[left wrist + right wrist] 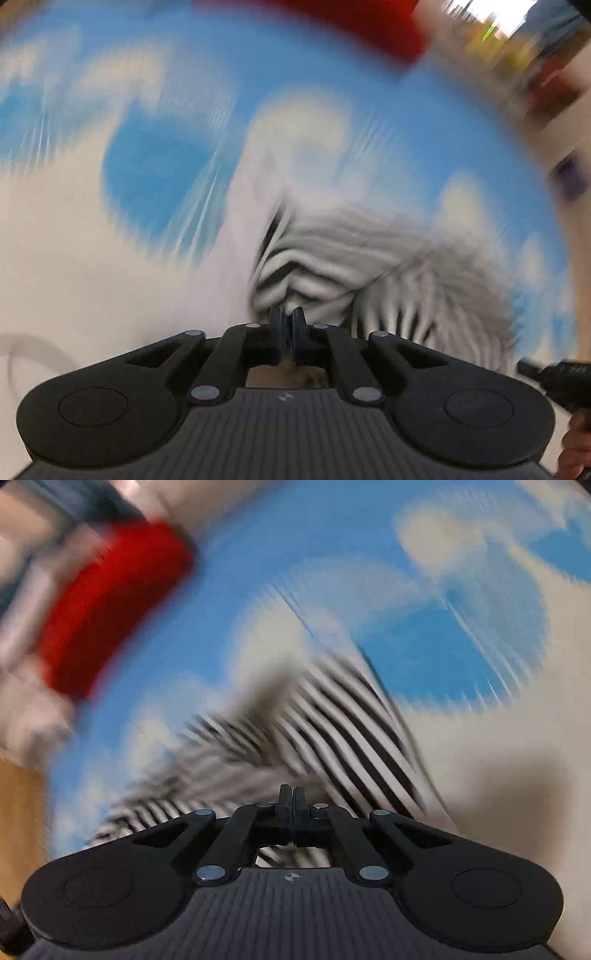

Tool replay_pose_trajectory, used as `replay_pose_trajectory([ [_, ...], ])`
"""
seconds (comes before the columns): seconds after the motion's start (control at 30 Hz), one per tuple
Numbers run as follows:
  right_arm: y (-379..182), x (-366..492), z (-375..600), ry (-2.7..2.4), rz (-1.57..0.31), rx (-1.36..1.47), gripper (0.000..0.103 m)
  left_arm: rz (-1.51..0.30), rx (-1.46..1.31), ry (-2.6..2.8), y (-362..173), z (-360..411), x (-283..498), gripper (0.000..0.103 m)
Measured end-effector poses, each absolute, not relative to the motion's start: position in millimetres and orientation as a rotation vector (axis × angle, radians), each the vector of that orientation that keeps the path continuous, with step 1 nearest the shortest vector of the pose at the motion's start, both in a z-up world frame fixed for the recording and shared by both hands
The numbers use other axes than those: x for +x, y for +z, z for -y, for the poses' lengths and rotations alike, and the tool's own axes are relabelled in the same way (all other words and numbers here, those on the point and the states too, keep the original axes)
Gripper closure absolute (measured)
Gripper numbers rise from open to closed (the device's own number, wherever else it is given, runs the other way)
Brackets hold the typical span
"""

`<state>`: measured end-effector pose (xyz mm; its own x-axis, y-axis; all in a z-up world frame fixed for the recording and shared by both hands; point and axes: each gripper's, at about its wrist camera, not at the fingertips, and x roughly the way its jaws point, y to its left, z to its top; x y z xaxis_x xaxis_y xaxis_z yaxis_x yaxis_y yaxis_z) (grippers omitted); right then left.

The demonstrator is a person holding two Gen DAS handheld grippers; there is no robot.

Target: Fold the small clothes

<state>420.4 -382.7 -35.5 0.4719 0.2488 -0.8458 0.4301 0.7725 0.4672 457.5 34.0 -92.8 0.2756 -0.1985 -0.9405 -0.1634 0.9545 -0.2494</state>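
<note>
A black-and-white striped garment (369, 266) lies crumpled on a blue sheet with white clouds (159, 173). My left gripper (287, 317) is shut on a bunched fold of it, and the stripes pucker toward the fingertips. In the right wrist view the same striped garment (332, 720) spreads ahead and under my right gripper (290, 797). Its fingers are pressed together with the cloth gathered at their tips. Both views are heavily blurred. A black part of the other gripper (554, 376) and a hand (576, 446) show at the left wrist view's lower right edge.
A red cloth item (351, 26) lies at the far edge of the cloud sheet, also seen as the red item (110, 605) at upper left. A wooden surface (18, 812) shows beyond the sheet's left edge. Blurred clutter (517, 55) sits at the far right.
</note>
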Motion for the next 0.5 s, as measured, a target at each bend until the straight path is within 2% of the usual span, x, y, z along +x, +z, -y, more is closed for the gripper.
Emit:
replay_pose_trajectory([
  [0.03, -49, 418, 384, -0.166, -1.153, 0.709, 0.103, -1.337, -0.347, -0.012, -103, -37, 456, 0.095],
  [0.1, -58, 416, 387, -0.216, -1.164, 0.728, 0.099, -1.336, -0.414, 0.006, -108, -46, 454, 0.083],
  [0.13, -56, 417, 388, -0.214, -1.131, 0.756, 0.098, -1.317, -0.427, 0.007, -105, -48, 453, 0.070],
  [0.17, -51, 419, 388, -0.197, -1.095, 0.778, 0.093, -1.284, -0.444, 0.011, -99, -50, 453, 0.064],
  [0.2, -45, 422, 386, -0.173, -1.064, 0.788, 0.076, -1.258, -0.464, 0.017, -95, -52, 454, 0.062],
  [0.23, -39, 424, 383, -0.151, -1.032, 0.793, 0.065, -1.226, -0.504, 0.020, -91, -55, 453, 0.061],
  [0.27, -34, 425, 381, -0.135, -1.006, 0.794, 0.046, -1.210, -0.537, 0.017, -90, -57, 453, 0.061],
  [0.3, -30, 428, 376, -0.118, -0.986, 0.783, 0.041, -1.200, -0.574, 0.011, -91, -58, 452, 0.061],
  [0.5, -36, 437, 354, -0.073, -1.050, 0.694, 0.044, -1.176, -0.668, -0.014, -94, -55, 446, 0.061],
])
